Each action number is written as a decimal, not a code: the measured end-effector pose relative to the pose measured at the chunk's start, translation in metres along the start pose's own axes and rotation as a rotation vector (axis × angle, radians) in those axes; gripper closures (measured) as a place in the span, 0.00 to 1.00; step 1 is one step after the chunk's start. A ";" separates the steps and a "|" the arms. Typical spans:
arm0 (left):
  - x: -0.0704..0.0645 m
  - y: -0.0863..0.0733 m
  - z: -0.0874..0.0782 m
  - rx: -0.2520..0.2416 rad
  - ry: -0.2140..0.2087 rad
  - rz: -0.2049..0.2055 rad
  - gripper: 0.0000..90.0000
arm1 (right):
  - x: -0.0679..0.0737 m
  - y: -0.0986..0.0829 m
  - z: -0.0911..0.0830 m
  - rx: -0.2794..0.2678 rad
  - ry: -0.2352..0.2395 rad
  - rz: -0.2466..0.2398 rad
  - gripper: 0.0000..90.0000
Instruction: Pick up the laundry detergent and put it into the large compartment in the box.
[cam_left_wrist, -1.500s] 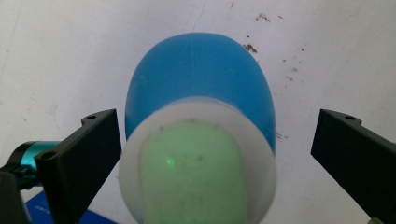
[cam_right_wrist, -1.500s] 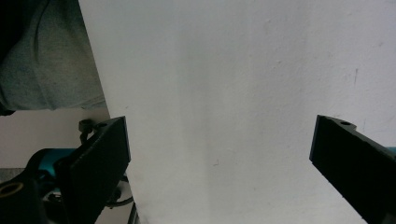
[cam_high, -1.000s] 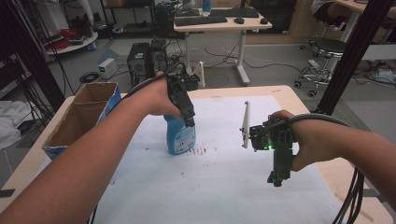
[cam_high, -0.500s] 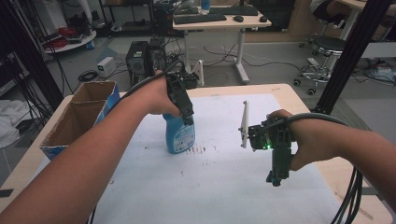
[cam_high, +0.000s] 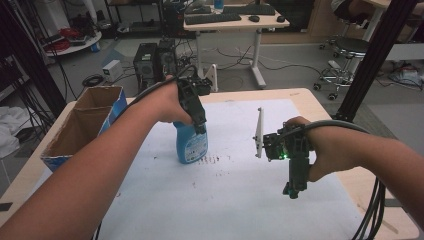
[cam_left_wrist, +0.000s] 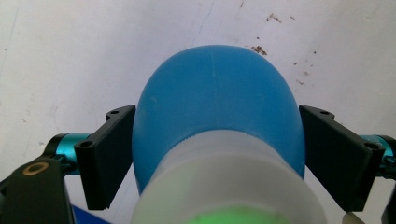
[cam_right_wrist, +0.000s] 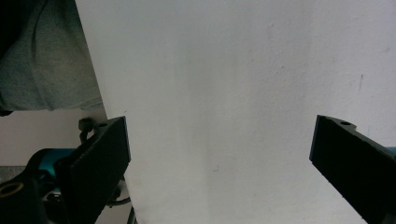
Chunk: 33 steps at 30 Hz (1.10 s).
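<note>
A blue spray bottle (cam_high: 191, 146) with a white neck stands upright on the white sheet (cam_high: 235, 200) that covers the table. My left gripper (cam_high: 200, 125) comes down on it from above. In the left gripper view its two black jaws press against both sides of the bottle's blue shoulder (cam_left_wrist: 215, 107), so the left gripper (cam_left_wrist: 217, 128) is shut on the bottle. My right gripper (cam_high: 293, 190) hovers over the sheet to the right of the bottle and points down. In the right gripper view the right gripper (cam_right_wrist: 219, 154) stands wide open with only bare sheet between its jaws.
An open cardboard box (cam_high: 80, 125) sits at the table's left edge. Brown specks (cam_high: 210, 160) mark the sheet beside the bottle. Bare wooden tabletop (cam_high: 320, 100) borders the sheet at the far right. Cables (cam_high: 372, 205) trail off the near right corner.
</note>
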<state>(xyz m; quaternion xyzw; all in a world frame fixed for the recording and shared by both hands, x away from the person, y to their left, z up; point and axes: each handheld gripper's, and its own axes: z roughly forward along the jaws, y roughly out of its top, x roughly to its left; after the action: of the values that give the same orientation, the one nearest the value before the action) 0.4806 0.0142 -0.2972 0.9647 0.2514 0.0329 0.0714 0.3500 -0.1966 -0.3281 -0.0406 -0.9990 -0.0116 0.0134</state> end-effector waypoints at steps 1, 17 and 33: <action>0.000 0.000 0.000 0.000 0.001 -0.001 0.17 | 0.000 0.000 0.000 0.000 0.003 -0.003 0.05; 0.000 0.000 0.001 0.009 0.010 -0.003 0.27 | 0.000 0.002 0.001 0.002 0.001 -0.008 0.05; 0.002 0.000 0.002 0.019 0.000 -0.005 0.42 | -0.001 0.002 0.005 0.000 0.003 -0.003 0.05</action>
<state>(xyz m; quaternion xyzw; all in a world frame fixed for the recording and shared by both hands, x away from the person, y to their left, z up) 0.4825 0.0147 -0.2994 0.9647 0.2540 0.0305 0.0623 0.3512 -0.1947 -0.3332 -0.0390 -0.9991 -0.0118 0.0150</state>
